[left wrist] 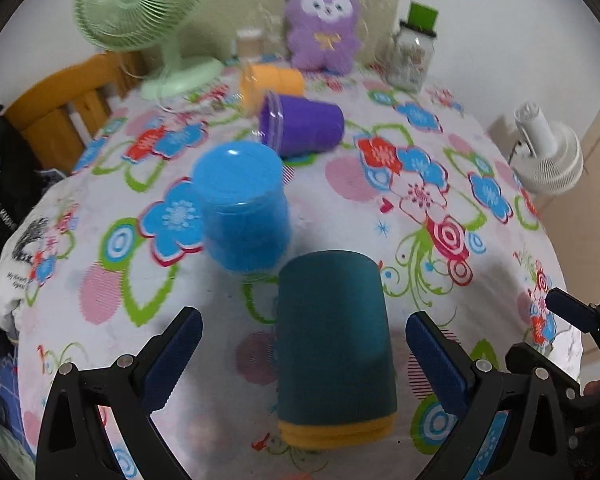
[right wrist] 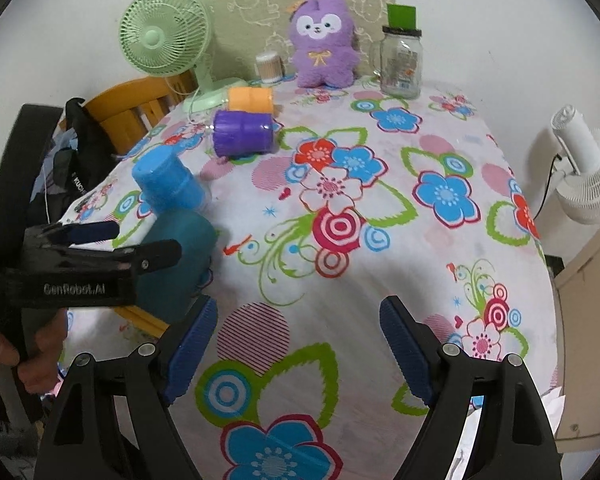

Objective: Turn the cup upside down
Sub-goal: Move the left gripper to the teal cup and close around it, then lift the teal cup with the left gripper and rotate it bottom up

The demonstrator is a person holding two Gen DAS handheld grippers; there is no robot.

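Four cups are on the flowered tablecloth [right wrist: 380, 272]. The teal cup [left wrist: 334, 344] stands upside down, its yellow rim on the cloth, at the near left part of the table. The left gripper [left wrist: 304, 344] has its two blue fingers spread wide on both sides of this cup, and neither finger touches it. Just behind it one light blue cup [left wrist: 242, 208] also stands bottom up. Farther away one purple cup [left wrist: 300, 124] and one orange cup [left wrist: 270, 82] lie on their sides, close together. The right gripper [right wrist: 296, 344] is also spread wide, over bare cloth, holding nothing. At the far edge I count one green fan [right wrist: 166, 36], one purple plush toy [right wrist: 324, 44] and one glass jar [right wrist: 402, 64]. One white fan [right wrist: 588, 176] stands off the table at the right.
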